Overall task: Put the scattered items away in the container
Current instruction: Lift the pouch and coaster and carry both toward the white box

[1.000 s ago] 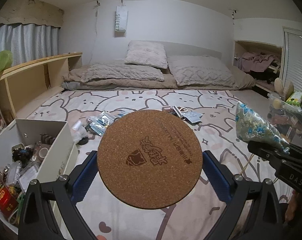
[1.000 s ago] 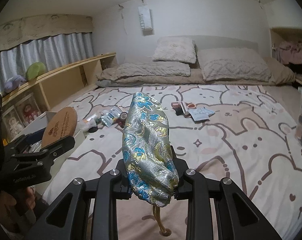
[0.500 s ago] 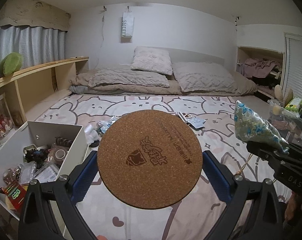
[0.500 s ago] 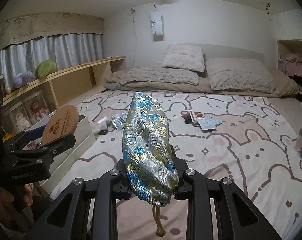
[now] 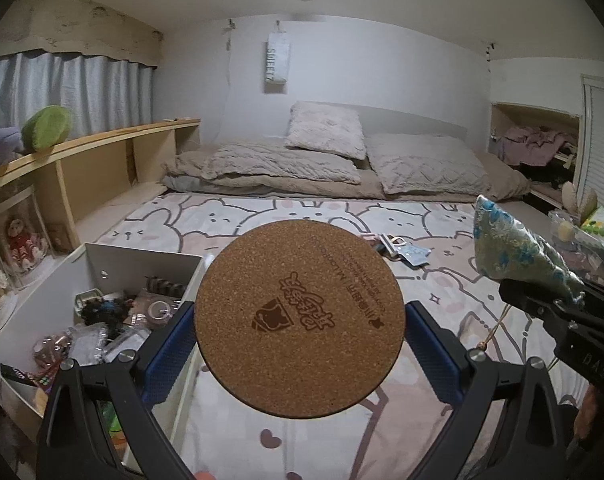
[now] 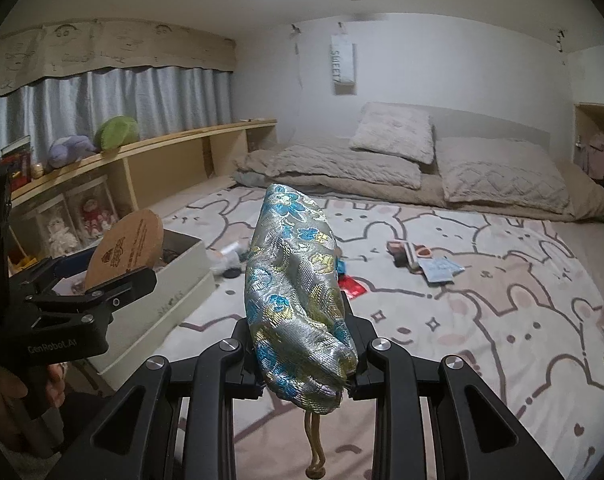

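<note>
The left claw [image 5: 300, 332] is clamped on a round cork coaster [image 5: 300, 318], its blue pads pressing the disc's left and right edges. The coaster stands nearly face-on to the left camera, printed side showing, above the bed's near left edge and beside the box. The right claw [image 6: 302, 364] is pinched tight on a brocade pouch [image 6: 298, 304], silver with blue and gold flowers; the pouch juts forward and up from the jaws, and its tan cord [image 6: 315, 448] hangs below. In the left view the pouch [image 5: 517, 248] sits at the right, level with the coaster and well apart from it. A hand [image 6: 6, 400] grips the left claw's handle at the lower left of the right view.

The white box [image 5: 102, 264] rests at the bed's near left corner, already holding a jumble of small things. Just beyond its far end lie a few loose items [image 6: 232, 258], and a red packet [image 6: 351, 286] lies near mid-bed. Farther toward the right is a cluster of small packets [image 6: 425, 260]. All sit on the bunny-print sheet [image 6: 501, 300]. At the head of the bed lie pillows [image 6: 393, 132], with a wooden shelf [image 6: 174, 148] along the left edge.
</note>
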`<state>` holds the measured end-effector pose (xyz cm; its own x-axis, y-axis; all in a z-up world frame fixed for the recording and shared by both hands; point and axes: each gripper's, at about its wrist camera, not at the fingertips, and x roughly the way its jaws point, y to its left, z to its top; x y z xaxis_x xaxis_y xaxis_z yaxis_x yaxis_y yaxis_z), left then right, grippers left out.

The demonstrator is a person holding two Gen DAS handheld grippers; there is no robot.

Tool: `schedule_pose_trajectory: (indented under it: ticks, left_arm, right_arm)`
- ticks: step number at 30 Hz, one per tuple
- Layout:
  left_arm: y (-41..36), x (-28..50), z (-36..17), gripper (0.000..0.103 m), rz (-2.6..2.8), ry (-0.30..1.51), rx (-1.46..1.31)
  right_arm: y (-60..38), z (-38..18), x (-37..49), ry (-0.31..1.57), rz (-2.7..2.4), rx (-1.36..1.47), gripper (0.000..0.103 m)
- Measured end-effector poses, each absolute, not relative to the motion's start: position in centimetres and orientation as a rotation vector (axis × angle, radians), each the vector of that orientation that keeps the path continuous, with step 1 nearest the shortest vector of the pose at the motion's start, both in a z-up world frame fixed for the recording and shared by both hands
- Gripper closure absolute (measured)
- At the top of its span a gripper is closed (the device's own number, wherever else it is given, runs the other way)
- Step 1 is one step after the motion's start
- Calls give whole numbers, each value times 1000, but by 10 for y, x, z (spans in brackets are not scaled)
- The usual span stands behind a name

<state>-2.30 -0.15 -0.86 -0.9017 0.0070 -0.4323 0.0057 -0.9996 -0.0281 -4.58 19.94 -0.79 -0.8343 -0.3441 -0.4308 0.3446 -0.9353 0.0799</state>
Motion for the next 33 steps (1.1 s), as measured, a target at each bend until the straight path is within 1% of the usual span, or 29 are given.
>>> schedule_pose_trajectory:
  ticks: [11,21,29,33]
  left_arm:
    - [-49,-11,1,3,3171,-90,-672]
    - [-93,-8,-5,3,3260,-130,-701]
    - [-140,-3,-19,3,3316,-253,-734]
    - [-163,2,-24,3,3339,-319,-739]
  right_arm:
    - [160,0,-53,-14,-2601,592,75]
    - [127,10,-58,-61,-2482,550,75]
    - [95,23,-69,-78,-2385,544,75]
    - [77,31,-71,-56,-2355,526,75]
